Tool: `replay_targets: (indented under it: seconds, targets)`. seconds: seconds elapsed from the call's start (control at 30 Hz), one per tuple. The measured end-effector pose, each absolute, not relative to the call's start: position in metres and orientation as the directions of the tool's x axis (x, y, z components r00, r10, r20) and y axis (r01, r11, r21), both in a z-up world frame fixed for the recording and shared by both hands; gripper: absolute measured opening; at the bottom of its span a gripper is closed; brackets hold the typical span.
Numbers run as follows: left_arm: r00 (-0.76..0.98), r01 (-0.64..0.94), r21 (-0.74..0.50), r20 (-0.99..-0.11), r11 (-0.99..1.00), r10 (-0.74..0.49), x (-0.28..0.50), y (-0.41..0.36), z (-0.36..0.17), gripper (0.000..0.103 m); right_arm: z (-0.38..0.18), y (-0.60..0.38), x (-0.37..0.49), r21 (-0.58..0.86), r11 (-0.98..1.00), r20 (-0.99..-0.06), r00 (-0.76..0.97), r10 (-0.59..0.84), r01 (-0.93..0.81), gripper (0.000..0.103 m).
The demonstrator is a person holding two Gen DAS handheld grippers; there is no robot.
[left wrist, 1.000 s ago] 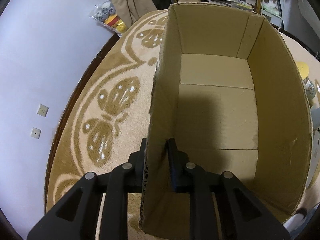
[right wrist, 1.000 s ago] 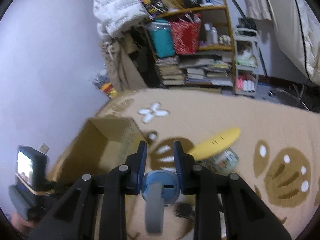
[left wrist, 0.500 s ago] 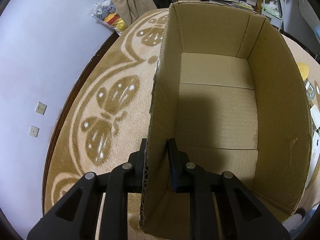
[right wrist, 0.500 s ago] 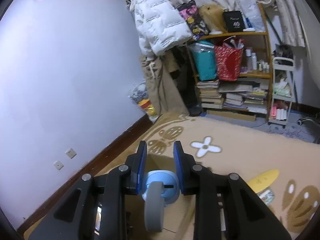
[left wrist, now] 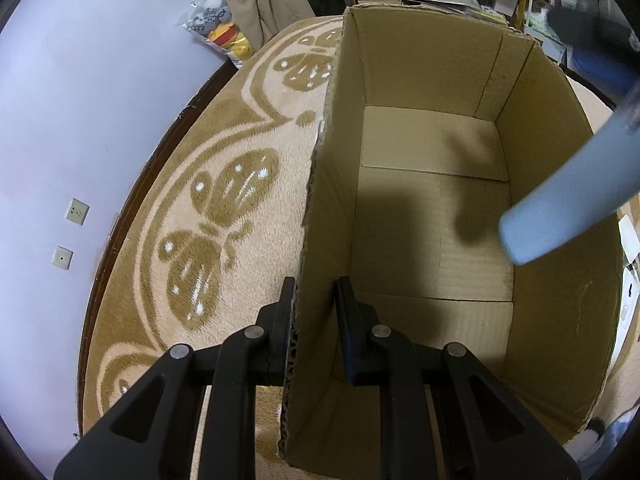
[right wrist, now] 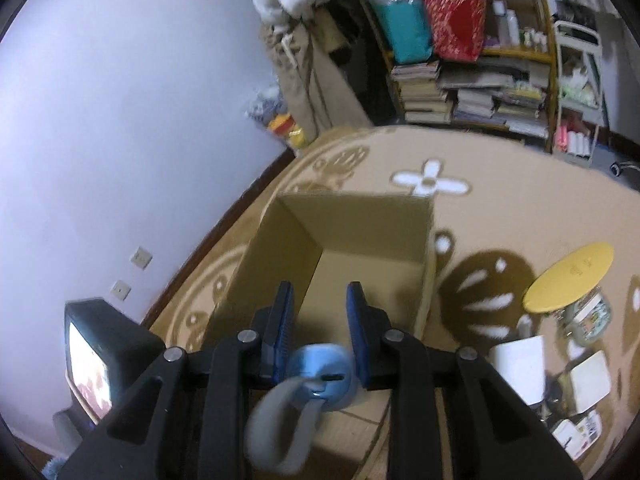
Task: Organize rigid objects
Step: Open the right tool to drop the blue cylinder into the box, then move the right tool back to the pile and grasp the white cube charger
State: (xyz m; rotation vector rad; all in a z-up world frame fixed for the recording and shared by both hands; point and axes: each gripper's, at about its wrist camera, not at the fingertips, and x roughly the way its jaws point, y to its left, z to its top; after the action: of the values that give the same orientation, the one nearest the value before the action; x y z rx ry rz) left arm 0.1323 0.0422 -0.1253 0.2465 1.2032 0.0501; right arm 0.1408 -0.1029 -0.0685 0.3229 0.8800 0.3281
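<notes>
Right gripper is over the cardboard box now, its jaws just closing further, yet the blue bottle with grey strap sits back between them and I can't tell if the pads press it. Box floor lies at twelve o'clock, dead ahead. Left gripper is clamped on the box's near wall; the bottle's long body slants in from two o'clock.
</notes>
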Motion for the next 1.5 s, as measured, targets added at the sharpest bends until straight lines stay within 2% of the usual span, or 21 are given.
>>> replay_targets:
  seconds: [0.13,0.17,0.33,0.4,0.43,0.5,0.6,0.73,0.8,0.9,1.1,1.5]
  targets:
    - [0.362,0.091,0.213,-0.917,0.973,0.167,0.133,0.043,-0.126,0.018,-0.061,-0.097,0.14,0.384,0.907,-0.688,0.602,0.406,-0.173,0.021]
    - [0.353,0.099,0.195,-0.924,0.976,0.148,0.133,0.043,-0.127,0.014,-0.059,-0.096,0.14,0.363,0.914,-0.692,0.605,0.394,-0.179,0.021]
    - [0.348,0.105,0.211,-0.923,0.972,0.163,0.134,0.041,-0.131,0.015,-0.046,-0.102,0.138,0.327,0.929,-0.694,0.622,0.362,-0.174,0.021]
    - [0.345,0.099,0.196,-0.927,0.976,0.151,0.135,0.043,-0.131,0.015,-0.042,-0.107,0.135,0.319,0.934,-0.695,0.63,0.346,-0.162,0.025]
    - [0.343,0.098,0.192,-0.927,0.976,0.148,0.135,0.043,-0.131,0.015,-0.042,-0.11,0.134,0.313,0.937,-0.699,0.63,0.338,-0.156,0.028]
    - [0.346,0.101,0.2,-0.926,0.975,0.154,0.135,0.042,-0.131,0.015,-0.042,-0.118,0.129,0.298,0.945,-0.709,0.632,0.313,-0.134,0.049]
    - [0.349,0.102,0.199,-0.925,0.975,0.152,0.134,0.042,-0.129,0.015,-0.043,-0.129,0.123,0.268,0.958,-0.717,0.642,0.271,-0.104,0.07]
    - [0.348,0.099,0.188,-0.927,0.977,0.143,0.133,0.043,-0.128,0.015,-0.049,-0.146,0.119,0.233,0.97,-0.736,0.639,0.224,-0.072,0.078]
    - [0.347,0.099,0.191,-0.926,0.977,0.145,0.133,0.043,-0.128,0.015,-0.052,-0.157,0.116,0.225,0.973,-0.74,0.64,0.207,-0.054,0.089]
    - [0.347,0.098,0.184,-0.927,0.978,0.14,0.133,0.044,-0.127,0.015,-0.057,-0.171,0.113,0.209,0.977,-0.738,0.651,0.177,-0.028,0.099]
    - [0.346,0.096,0.176,-0.929,0.98,0.133,0.134,0.045,-0.128,0.015,-0.08,-0.198,0.111,0.179,0.982,-0.779,0.618,0.109,0.053,0.101]
    - [0.342,0.096,0.182,-0.929,0.979,0.139,0.133,0.044,-0.13,0.016,-0.14,-0.215,0.113,0.205,0.974,-0.829,0.546,0.122,0.093,0.1]
